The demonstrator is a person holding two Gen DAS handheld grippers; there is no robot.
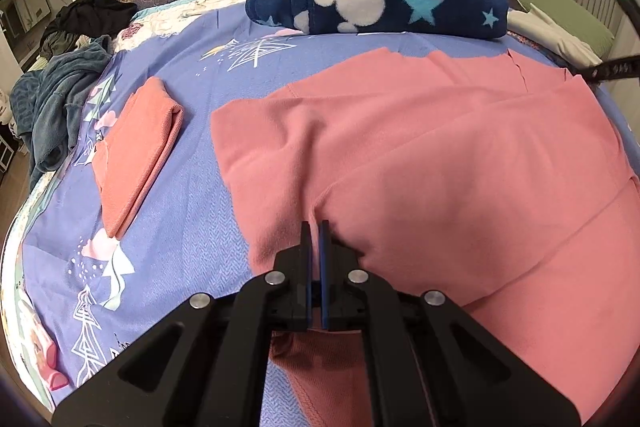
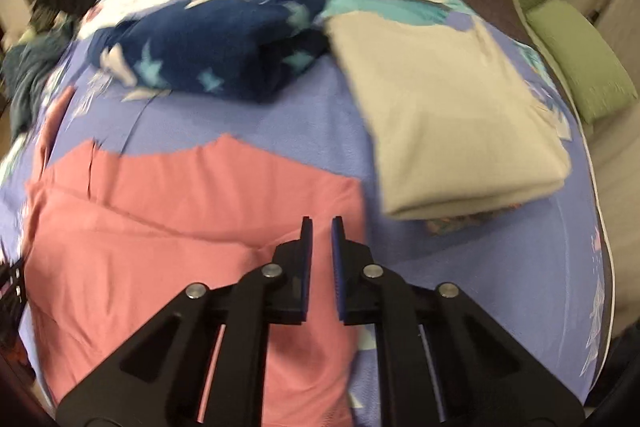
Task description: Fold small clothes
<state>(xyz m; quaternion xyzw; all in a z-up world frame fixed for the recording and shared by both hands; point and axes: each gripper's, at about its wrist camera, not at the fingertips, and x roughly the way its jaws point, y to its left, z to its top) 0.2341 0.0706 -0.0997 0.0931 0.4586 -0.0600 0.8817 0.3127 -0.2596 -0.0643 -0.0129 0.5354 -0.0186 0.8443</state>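
The pink garment (image 1: 420,155) lies spread on the bed, over the lilac printed bedsheet (image 1: 188,227), and it looks like a soft, light knit: limp, quick to wrinkle, and likely to sag or slide out of a loose pinch rather than keep any shape. My guess is that it handles best when taken by an edge or a corner at two points well apart, so the cloth hangs taut between them for the fold. The left gripper (image 1: 319,227) is clenched on a raised ridge of that pink cloth near its near-left edge. The right gripper (image 2: 322,223) hovers over the garment's right side with its jaws narrowed but a clear gap left between them; the view is blurred, and I see no cloth pinched there. Counting outward: one pink garment being worked, one folded salmon piece (image 1: 136,155) just to its left, one folded cream cloth (image 2: 448,115) to its right, one rolled navy fleece with stars (image 1: 380,3) beyond it, and a loose heap of dark and teal clothes (image 1: 60,83) at the bed's far left edge.
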